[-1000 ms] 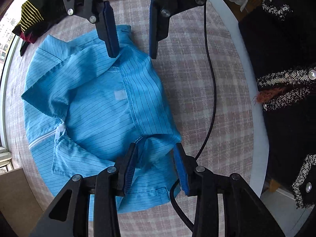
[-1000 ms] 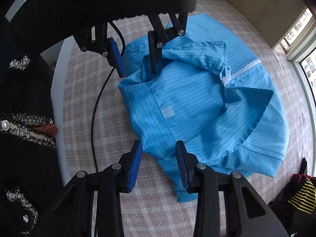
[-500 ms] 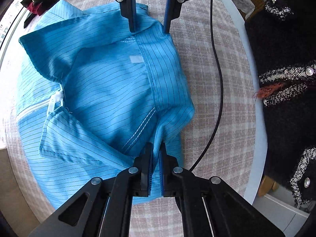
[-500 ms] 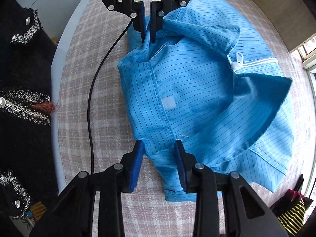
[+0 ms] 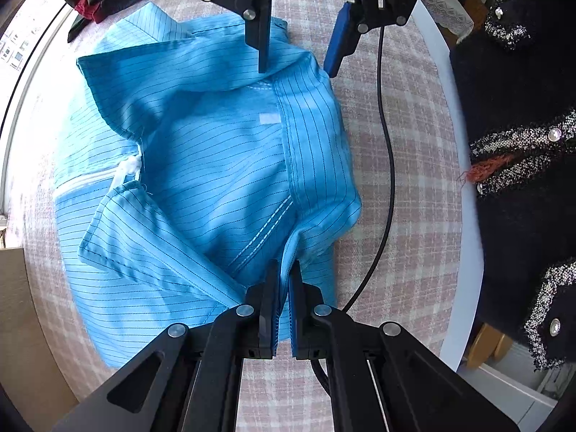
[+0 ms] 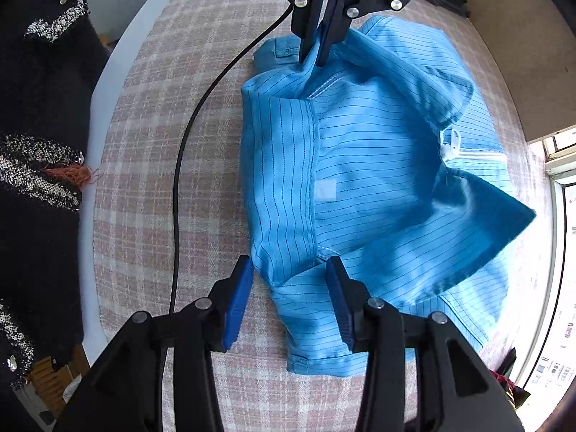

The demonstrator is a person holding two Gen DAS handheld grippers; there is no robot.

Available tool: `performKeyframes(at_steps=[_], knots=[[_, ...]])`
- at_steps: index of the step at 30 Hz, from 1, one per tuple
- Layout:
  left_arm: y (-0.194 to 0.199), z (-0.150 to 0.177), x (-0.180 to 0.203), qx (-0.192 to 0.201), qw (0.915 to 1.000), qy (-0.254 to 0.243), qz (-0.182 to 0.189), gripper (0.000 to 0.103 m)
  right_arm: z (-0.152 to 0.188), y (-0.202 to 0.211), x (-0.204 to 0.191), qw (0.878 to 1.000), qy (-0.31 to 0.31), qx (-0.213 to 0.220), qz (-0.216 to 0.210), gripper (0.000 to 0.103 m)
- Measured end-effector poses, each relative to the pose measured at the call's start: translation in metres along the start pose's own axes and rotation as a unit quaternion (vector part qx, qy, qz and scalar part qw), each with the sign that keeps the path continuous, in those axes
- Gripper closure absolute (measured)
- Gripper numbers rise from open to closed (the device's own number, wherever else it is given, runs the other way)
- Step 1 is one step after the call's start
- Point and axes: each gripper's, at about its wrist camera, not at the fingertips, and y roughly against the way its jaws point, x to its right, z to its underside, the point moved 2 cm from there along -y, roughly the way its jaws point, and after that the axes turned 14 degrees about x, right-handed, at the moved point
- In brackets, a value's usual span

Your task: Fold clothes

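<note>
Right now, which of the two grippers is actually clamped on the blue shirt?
The left gripper: it is shut on a fold of the blue shirt at the shoulder. The right gripper is open, its jaws apart around the other shoulder.

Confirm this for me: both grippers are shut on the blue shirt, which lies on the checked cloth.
Not quite. Only the left gripper is shut on the blue shirt; the right wrist view shows the right gripper open around a corner. The shirt does lie on the checked cloth.
</note>
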Motion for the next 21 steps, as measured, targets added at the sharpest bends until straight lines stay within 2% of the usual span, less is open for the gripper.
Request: performKeyframes(at_steps=[1, 2, 3, 9, 10, 13, 19, 20, 21], knots=[[0.002, 0.001, -0.001, 0.000, 1.0000, 0.000, 0.001, 0.100, 0.000, -0.002, 0.002, 1.000, -0.002, -0.001, 0.001, 0.067], [0.006, 0.001, -0.004, -0.001, 1.0000, 0.000, 0.001, 0.100, 0.001, -0.003, 0.005, 1.000, -0.005, 0.000, 0.004, 0.088], [0.010, 0.001, -0.007, -0.002, 1.0000, -0.001, 0.000, 0.100, 0.003, 0.002, 0.011, 1.000, -0.016, 0.002, 0.003, 0.100], [0.025, 0.005, -0.015, 0.001, 1.0000, 0.005, -0.002, 0.101, 0.017, 0.033, 0.042, 0.997, -0.076, 0.018, 0.008, 0.100], [0.010, 0.005, -0.008, 0.001, 1.0000, 0.008, -0.004, 0.101, 0.019, 0.037, 0.045, 0.996, -0.086, 0.021, 0.010, 0.100], [-0.001, 0.004, 0.000, 0.015, 0.9996, 0.023, 0.000, 0.101, 0.025, 0.041, 0.046, 0.994, -0.107, 0.030, 0.010, 0.100], [-0.022, 0.001, 0.022, 0.003, 0.9999, 0.009, 0.009, 0.101, 0.028, 0.049, 0.039, 0.991, -0.127, 0.027, -0.009, 0.100], [-0.025, 0.000, 0.024, 0.002, 0.9999, 0.007, 0.010, 0.100, 0.029, 0.051, 0.038, 0.991, -0.130, 0.027, -0.012, 0.100], [-0.025, -0.002, 0.026, 0.003, 1.0000, 0.006, 0.006, 0.095, 0.030, 0.052, 0.037, 0.991, -0.134, 0.026, -0.015, 0.100]])
